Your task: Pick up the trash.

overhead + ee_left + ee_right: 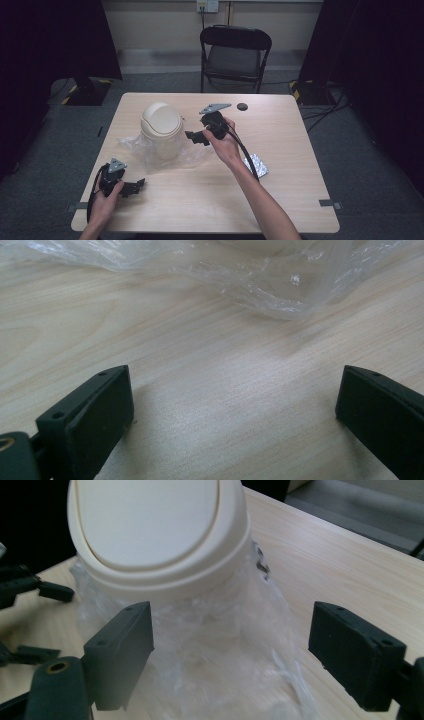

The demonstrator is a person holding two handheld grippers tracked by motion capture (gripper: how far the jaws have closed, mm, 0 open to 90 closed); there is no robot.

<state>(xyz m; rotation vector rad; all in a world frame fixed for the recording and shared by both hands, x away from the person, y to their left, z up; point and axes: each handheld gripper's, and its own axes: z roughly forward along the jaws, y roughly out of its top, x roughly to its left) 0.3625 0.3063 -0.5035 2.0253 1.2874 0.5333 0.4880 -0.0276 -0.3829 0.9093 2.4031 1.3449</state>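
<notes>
A small cream bin with a domed swing lid (161, 121) (155, 530) stands at the middle left of the table, wrapped in a clear plastic bag (165, 152) (210, 650) that spreads around its base. My right gripper (196, 136) (230, 650) is just right of the bin, open, its jaws pointing at the bag-covered side below the lid, nothing between them. My left gripper (134, 186) (235, 410) rests low near the table's front left, open over bare wood, with the bag's edge (270, 285) ahead of it.
A crinkled silver foil packet (256, 165) lies right of the person's right forearm. A small black disc (242, 106) sits near the far edge. A black folding chair (235, 55) stands beyond the wooden table (280, 200).
</notes>
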